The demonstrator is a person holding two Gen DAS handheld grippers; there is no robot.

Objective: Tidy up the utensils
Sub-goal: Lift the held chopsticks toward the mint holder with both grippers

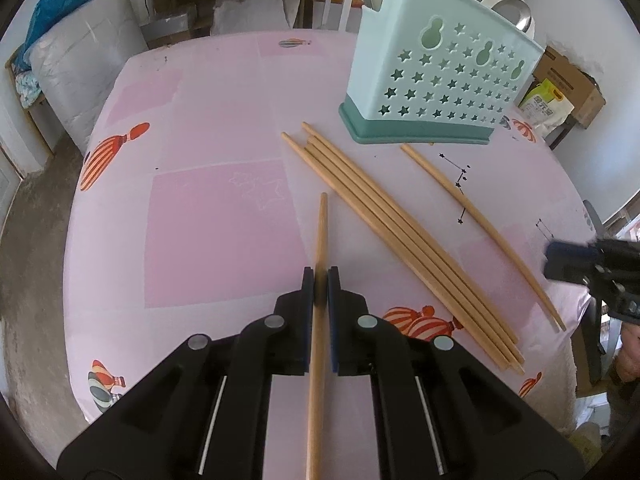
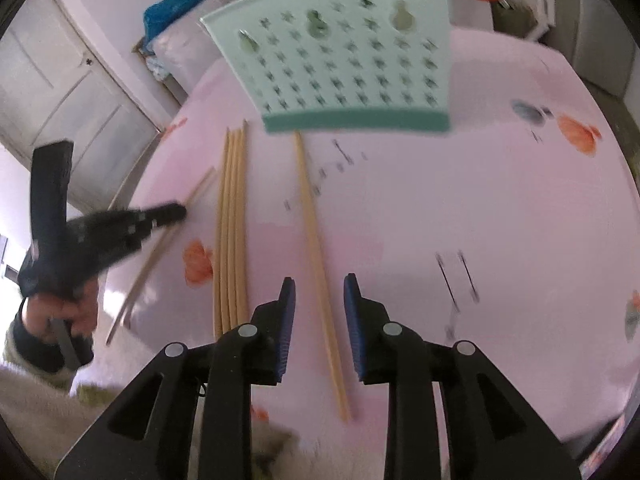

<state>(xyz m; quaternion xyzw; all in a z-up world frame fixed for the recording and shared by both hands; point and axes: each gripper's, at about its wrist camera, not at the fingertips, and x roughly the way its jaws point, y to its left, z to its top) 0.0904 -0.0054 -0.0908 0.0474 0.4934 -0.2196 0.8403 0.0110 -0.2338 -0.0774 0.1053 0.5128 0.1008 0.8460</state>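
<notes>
Chopsticks are the business here: the left claw is pinched on one chopstick, its pads pressing the stick from both sides, and the stick runs straight along the claw's own line, free tip pointing toward the far edge of the tabletop. The right claw stands spread, with a lone chopstick lying on the cloth between its pads but not pressed; that stick's long axis runs from the near edge up to the foot of the mint-green utensil holder. Four more chopsticks lie bundled side by side in mid-tabletop, parallel, pointing the same near-to-far way.

The step in hand seems to be carrying the gripped stick to the holder, which stands near the far edge with ladles in it. To do it well, I would tip the stick upright before reaching the rim and keep the pinch firm so it does not swivel.
</notes>
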